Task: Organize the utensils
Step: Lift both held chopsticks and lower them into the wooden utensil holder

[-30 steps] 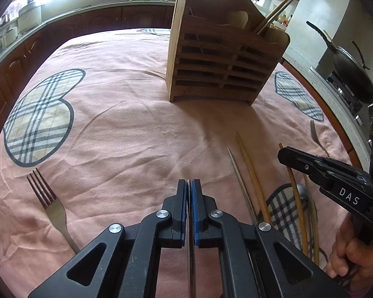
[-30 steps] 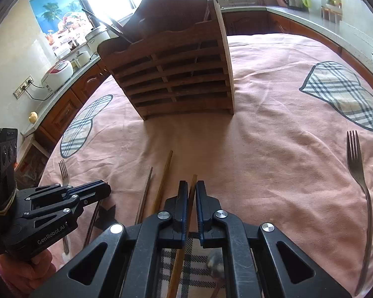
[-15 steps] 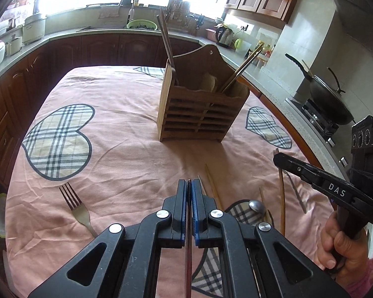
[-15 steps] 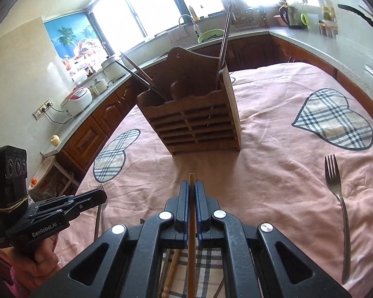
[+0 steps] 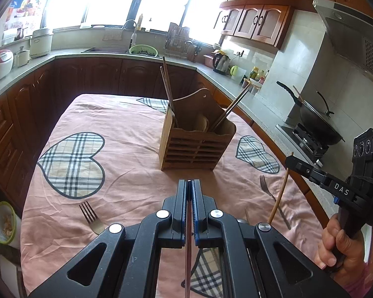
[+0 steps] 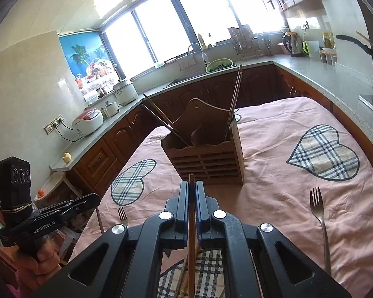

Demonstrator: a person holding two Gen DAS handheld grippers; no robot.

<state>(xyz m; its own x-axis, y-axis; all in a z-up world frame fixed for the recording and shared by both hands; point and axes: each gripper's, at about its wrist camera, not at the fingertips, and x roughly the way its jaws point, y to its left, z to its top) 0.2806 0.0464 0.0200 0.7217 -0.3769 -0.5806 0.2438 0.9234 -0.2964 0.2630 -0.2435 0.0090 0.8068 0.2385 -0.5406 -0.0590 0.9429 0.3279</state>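
Now both my grippers have risen off the cloth [image 5: 126, 124], left gripper [image 5: 189, 186] clamped on a dark chopstick [image 5: 188, 248], right gripper [image 6: 192, 186] on a wooden chopstick [image 6: 192, 223]. Ahead stands the holder [image 5: 194, 146], so dropping them in comes next, I judge. Forks [image 6: 318, 213] remain on the table.

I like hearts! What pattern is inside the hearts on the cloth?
Plaid hearts, clearest in the right wrist view.

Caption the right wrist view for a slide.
Right claw shut on a wooden chopstick, facing the wooden utensil holder.
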